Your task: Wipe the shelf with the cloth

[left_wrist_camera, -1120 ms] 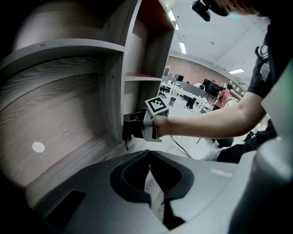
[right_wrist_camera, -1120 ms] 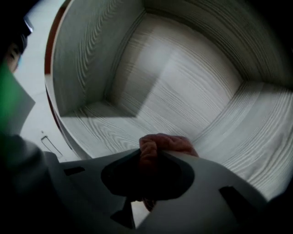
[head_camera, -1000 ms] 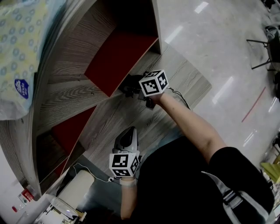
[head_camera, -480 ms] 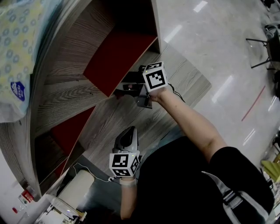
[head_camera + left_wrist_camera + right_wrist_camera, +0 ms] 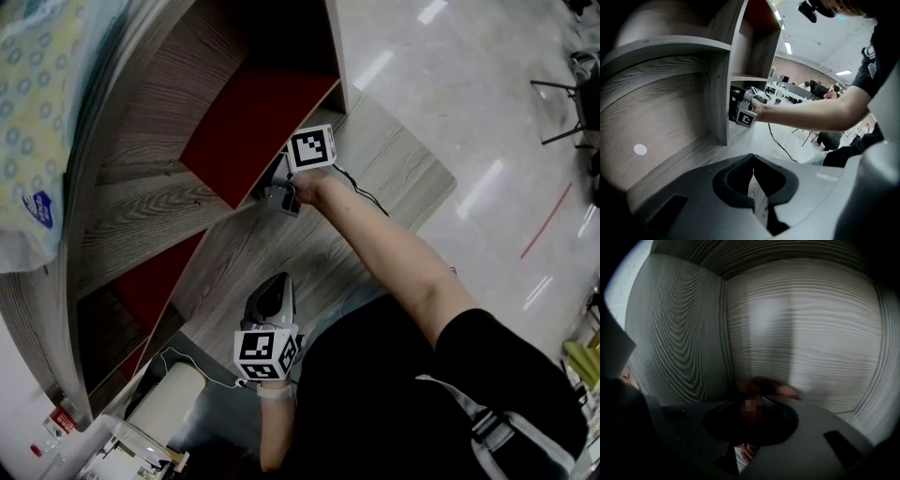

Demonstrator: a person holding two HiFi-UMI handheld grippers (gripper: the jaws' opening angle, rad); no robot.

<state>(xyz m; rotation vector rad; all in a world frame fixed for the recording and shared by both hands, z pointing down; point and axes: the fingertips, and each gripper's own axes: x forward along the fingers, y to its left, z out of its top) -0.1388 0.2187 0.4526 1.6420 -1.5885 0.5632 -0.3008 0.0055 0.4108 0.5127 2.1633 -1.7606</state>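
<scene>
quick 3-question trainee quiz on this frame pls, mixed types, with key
1. Multiple choice: where is the right gripper?
A) reaching into a compartment of the shelf
B) hanging over the floor
C) resting on the person's lap

2. True or false: the left gripper holds the cloth.

3. Fill in: in the head view, the panel beside the right gripper is ___ in colour.

Key
1. A
2. False. The left jaws are shut on nothing; the cloth sits in the right gripper's jaws.
3. red
</scene>
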